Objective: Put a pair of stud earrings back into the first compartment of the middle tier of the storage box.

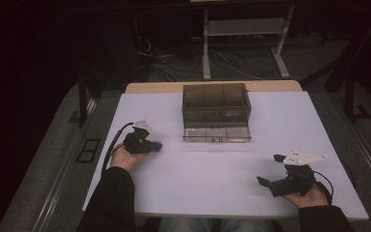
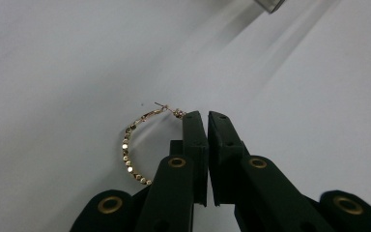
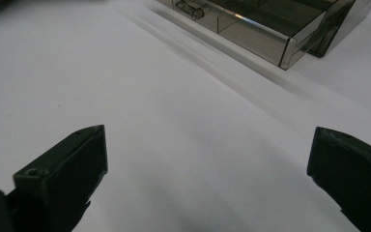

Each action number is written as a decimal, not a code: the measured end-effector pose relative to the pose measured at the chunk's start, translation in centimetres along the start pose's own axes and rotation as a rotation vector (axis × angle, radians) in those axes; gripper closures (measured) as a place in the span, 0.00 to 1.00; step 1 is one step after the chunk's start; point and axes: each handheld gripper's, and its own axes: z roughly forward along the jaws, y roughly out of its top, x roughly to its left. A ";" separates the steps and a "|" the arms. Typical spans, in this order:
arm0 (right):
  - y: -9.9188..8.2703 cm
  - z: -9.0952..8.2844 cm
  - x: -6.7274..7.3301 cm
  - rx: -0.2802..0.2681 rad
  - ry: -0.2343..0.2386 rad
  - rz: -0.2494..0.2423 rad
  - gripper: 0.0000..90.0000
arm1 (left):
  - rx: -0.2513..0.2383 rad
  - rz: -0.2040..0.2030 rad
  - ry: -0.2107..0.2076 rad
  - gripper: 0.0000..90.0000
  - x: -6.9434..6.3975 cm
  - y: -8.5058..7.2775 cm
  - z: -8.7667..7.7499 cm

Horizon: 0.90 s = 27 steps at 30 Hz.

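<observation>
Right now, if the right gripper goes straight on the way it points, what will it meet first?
Probably the smoky clear box. The right gripper, jaws wide open, points across bare white table toward the box's near edge; nothing else seems to lie between, though depth is hard to judge.

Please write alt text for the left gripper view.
The left claw, jaws shut, grips a gold beaded hoop earring whose ring sticks out to the left above the white table. A smoky box corner shows at top.

L gripper (image 2: 207, 118) jaws nearly shut, pinching gold hoop earring (image 2: 128, 145) by its edge; hoop sticking out left over white table (image 2: 53, 58).
</observation>
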 end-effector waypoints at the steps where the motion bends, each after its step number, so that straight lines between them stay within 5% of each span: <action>1: 0.0 0.0 0.0 0.000 0.000 0.000 0.00 | -0.008 -0.005 -0.002 0.96 0.0 0.0 -0.1; 14: 0.0 0.0 0.0 -0.002 -0.001 -0.001 0.00 | -0.180 -0.065 -0.076 0.96 -0.2 0.7 -1.9; 27: 0.0 0.0 0.0 0.001 -0.001 0.000 0.00 | -0.260 -0.098 -0.117 0.96 -0.2 1.0 -3.2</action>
